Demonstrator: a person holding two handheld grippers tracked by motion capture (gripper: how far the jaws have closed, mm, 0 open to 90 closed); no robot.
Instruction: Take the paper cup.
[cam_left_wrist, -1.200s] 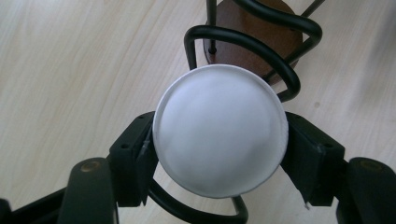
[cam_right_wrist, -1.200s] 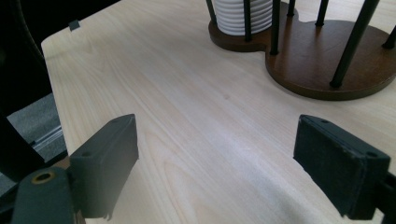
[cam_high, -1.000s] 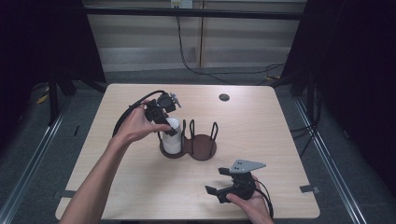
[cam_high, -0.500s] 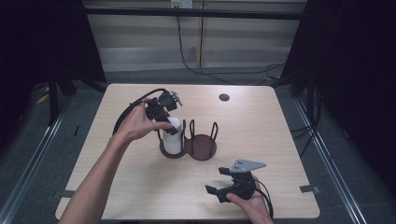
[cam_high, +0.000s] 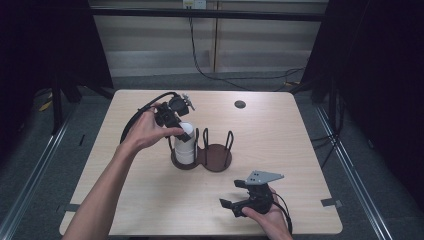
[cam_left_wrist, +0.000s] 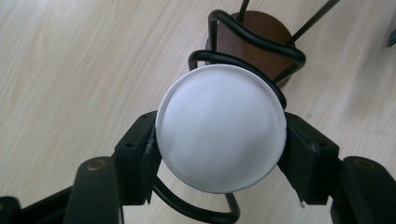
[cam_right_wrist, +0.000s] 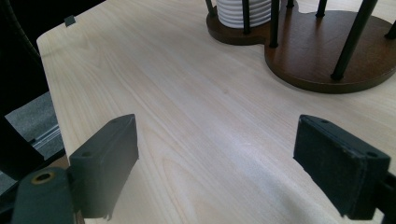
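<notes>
A stack of white cups (cam_high: 184, 147) stands upside down in the left ring of a dark brown two-ring wire holder (cam_high: 218, 160). My left gripper (cam_high: 181, 131) reaches over the stack from the far left, and its jaws have just been closing. In the left gripper view, the top cup (cam_left_wrist: 219, 126) lies between both pads of the left gripper (cam_left_wrist: 219, 156), which press on its sides. Beyond it are the wire loops and the empty ring (cam_left_wrist: 264, 28). My right gripper (cam_high: 233, 195) rests open near the front edge. The right gripper view shows bare wood between its jaws (cam_right_wrist: 217, 161).
The light wooden table (cam_high: 300, 145) has a small dark round disc (cam_high: 240, 104) near its far edge. The left gripper's black cable (cam_high: 135, 117) loops over the far-left part. The right gripper view shows the holder base (cam_right_wrist: 322, 56) ahead and the table's corner (cam_right_wrist: 51, 32) to the left.
The left gripper has settled slightly lower at the top of the cup stack. The right gripper has not moved.
</notes>
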